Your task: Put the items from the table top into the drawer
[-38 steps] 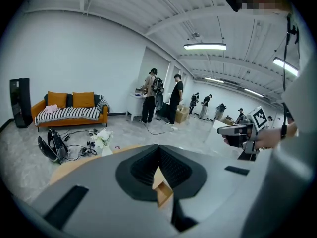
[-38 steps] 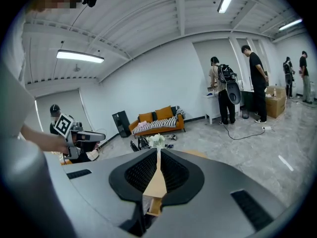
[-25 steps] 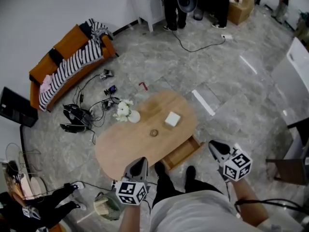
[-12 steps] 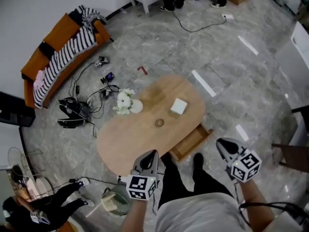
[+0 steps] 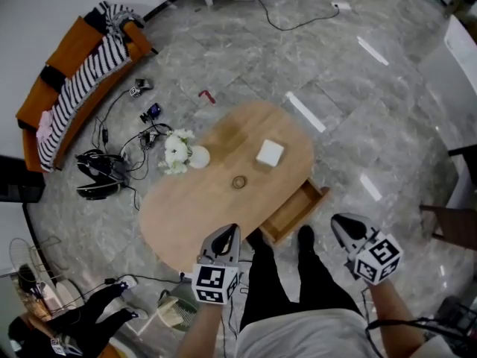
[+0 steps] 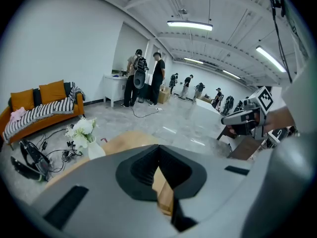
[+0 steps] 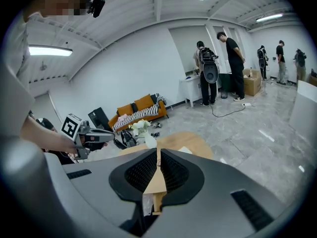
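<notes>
An oval wooden table (image 5: 195,215) carries a white square box (image 5: 270,153), a small brown ring (image 5: 238,182) and a white vase of flowers (image 5: 181,154). Its drawer (image 5: 296,212) stands pulled out on the near right side. My left gripper (image 5: 233,230) hovers over the table's near edge, shut and empty. My right gripper (image 5: 336,221) hangs over the floor to the right of the drawer, also shut and empty. In the left gripper view the jaws (image 6: 159,151) meet; in the right gripper view the jaws (image 7: 158,155) meet too.
The person's legs and black shoes (image 5: 305,237) stand beside the drawer. Cables and headsets (image 5: 100,177) lie on the floor left of the table, an orange sofa (image 5: 71,73) behind. A brown chair (image 5: 451,230) stands at the right. People stand at the far end (image 6: 143,78).
Both grippers have sunk a little and the left one now overlaps the table's near edge. The head view has tilted further down. Both jaws stayed shut.
</notes>
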### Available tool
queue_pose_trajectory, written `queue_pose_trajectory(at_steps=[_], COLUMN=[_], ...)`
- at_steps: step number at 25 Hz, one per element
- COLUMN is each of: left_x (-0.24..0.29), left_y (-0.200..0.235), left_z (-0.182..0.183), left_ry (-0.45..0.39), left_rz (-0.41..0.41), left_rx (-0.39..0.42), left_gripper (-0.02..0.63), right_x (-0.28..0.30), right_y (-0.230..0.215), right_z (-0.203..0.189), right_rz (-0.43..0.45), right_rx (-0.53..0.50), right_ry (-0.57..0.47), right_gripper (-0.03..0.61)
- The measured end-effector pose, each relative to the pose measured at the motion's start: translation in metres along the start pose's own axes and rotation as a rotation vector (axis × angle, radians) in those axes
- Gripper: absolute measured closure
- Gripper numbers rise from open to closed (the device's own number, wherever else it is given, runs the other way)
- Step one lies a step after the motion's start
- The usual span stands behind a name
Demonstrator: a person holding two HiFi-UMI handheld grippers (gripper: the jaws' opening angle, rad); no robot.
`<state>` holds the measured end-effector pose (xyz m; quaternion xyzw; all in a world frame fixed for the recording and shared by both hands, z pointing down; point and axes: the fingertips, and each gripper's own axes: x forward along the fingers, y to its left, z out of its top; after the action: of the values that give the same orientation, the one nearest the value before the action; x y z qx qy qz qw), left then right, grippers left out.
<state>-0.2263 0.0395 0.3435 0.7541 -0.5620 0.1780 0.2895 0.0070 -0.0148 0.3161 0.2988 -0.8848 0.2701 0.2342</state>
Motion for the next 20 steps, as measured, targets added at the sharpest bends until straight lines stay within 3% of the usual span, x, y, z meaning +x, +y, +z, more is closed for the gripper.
queue_pose_trajectory(at_steps=[13, 20], left_x=[0.047, 0.078], left_y=[0.021, 0.032], left_z=[-0.031, -0.053], left_ry=[0.074, 0.105], left_rz=[-0.029, -0.028], left_rx=[0.031, 0.01], left_gripper=[0.612, 0.612], right_x=[0.051, 0.079], right_y=[-0.021, -0.034], right_z=[-0.038, -0.056], right_rz=[-0.017, -0.014], right_rx=[0.054, 0.059], right_ry=[0.017, 0.037], right_gripper=[0.534, 0.534])
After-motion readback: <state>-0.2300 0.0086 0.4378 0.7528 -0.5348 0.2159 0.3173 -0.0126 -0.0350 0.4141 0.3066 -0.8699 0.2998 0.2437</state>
